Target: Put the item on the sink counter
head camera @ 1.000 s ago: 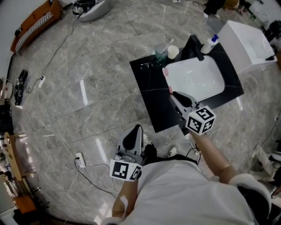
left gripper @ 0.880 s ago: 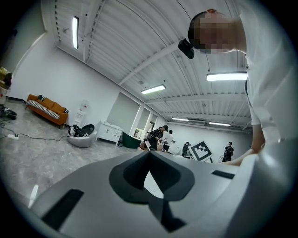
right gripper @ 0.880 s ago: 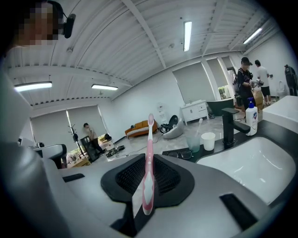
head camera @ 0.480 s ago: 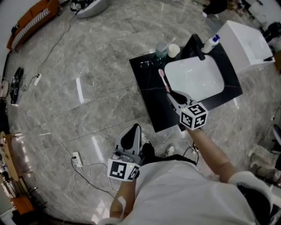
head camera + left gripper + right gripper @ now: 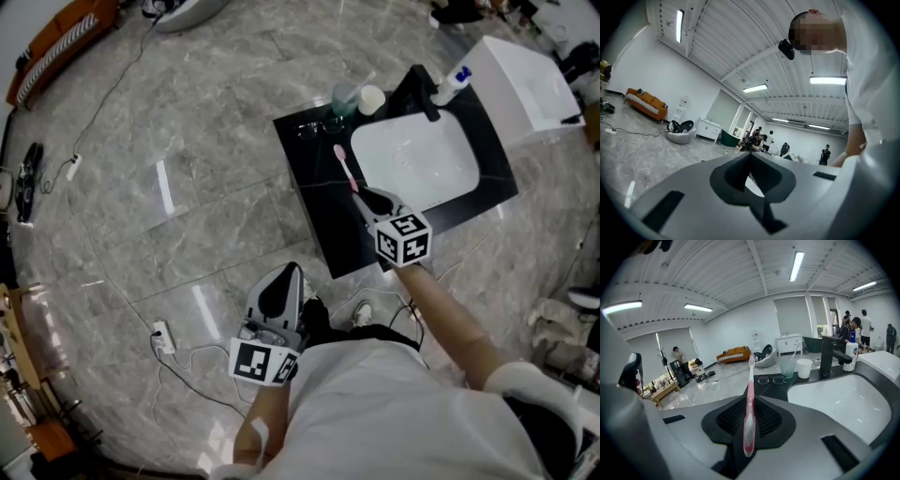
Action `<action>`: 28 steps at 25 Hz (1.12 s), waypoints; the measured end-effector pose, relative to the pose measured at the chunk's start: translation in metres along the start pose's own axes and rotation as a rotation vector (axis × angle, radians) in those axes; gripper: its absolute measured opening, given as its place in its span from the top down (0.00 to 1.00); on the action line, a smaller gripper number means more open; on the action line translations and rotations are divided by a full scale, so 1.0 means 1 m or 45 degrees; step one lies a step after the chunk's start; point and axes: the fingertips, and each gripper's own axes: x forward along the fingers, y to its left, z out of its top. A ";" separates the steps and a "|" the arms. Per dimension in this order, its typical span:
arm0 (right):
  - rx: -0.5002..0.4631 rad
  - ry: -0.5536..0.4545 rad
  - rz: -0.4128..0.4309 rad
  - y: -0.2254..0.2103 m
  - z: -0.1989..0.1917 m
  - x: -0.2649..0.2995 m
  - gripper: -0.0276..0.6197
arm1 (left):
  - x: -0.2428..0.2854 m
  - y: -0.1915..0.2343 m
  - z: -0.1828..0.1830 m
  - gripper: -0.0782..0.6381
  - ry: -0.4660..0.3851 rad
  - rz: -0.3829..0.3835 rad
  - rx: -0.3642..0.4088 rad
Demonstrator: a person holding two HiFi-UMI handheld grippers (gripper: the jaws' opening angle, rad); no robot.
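A pink toothbrush (image 5: 749, 408) stands pinched in my right gripper (image 5: 749, 427), its head pointing away toward the black sink counter (image 5: 787, 386). In the head view the toothbrush (image 5: 343, 169) sticks out over the counter (image 5: 323, 202), left of the white basin (image 5: 412, 161), with the right gripper (image 5: 367, 201) shut on its handle. My left gripper (image 5: 284, 286) hangs low near the person's body over the floor. In the left gripper view its jaws (image 5: 751, 177) are closed with nothing between them.
At the counter's far end stand a green tumbler (image 5: 344, 95), a white cup (image 5: 371, 98), a pair of glasses (image 5: 317, 127), a black tap (image 5: 419, 97) and a bottle (image 5: 452, 80). A white box (image 5: 530, 80) sits right of the sink. Cables and a power strip (image 5: 164, 336) lie on the floor.
My right gripper has moved up and left over the counter with the toothbrush, which now sticks out further over the black surface. The left gripper has stayed in place.
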 end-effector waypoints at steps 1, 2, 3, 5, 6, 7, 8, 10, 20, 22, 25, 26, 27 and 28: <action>-0.001 0.010 -0.003 0.000 -0.003 0.002 0.84 | 0.000 0.002 -0.001 0.89 0.004 0.002 -0.002; -0.003 0.019 -0.005 -0.001 -0.006 0.005 0.84 | 0.000 0.003 -0.002 0.89 0.009 0.003 -0.004; -0.006 0.029 -0.008 -0.001 -0.009 0.007 0.84 | 0.000 0.005 -0.003 0.89 0.013 0.004 -0.007; -0.012 0.046 -0.016 -0.005 -0.014 0.011 0.84 | 0.002 0.006 -0.005 0.89 0.021 0.000 -0.016; -0.014 0.055 -0.020 -0.006 -0.016 0.012 0.84 | 0.003 0.007 -0.006 0.89 0.024 -0.003 -0.021; -0.015 0.062 -0.026 -0.008 -0.018 0.014 0.84 | 0.003 0.007 -0.006 0.89 0.025 -0.005 -0.024; -0.016 0.070 -0.031 -0.008 -0.019 0.016 0.84 | 0.003 0.009 -0.006 0.89 0.024 -0.006 -0.025; -0.020 0.087 -0.041 -0.010 -0.023 0.020 0.84 | 0.003 0.011 -0.005 0.89 0.022 -0.006 -0.022; -0.048 0.174 -0.111 -0.026 -0.040 0.033 0.84 | 0.011 0.016 -0.011 0.89 0.031 -0.034 -0.063; -0.052 0.184 -0.118 -0.029 -0.042 0.034 0.84 | 0.011 0.019 -0.011 0.89 0.028 -0.028 -0.065; -0.069 0.212 -0.120 -0.031 -0.046 0.039 0.84 | 0.010 0.026 -0.012 0.89 0.024 -0.007 -0.071; -0.075 0.226 -0.123 -0.032 -0.048 0.041 0.84 | 0.009 0.028 -0.012 0.89 0.021 0.000 -0.072; -0.078 0.239 -0.127 -0.033 -0.050 0.042 0.84 | 0.008 0.031 -0.011 0.89 0.016 0.007 -0.074; -0.077 0.251 -0.133 -0.035 -0.053 0.043 0.84 | 0.008 0.033 -0.011 0.89 0.012 0.013 -0.076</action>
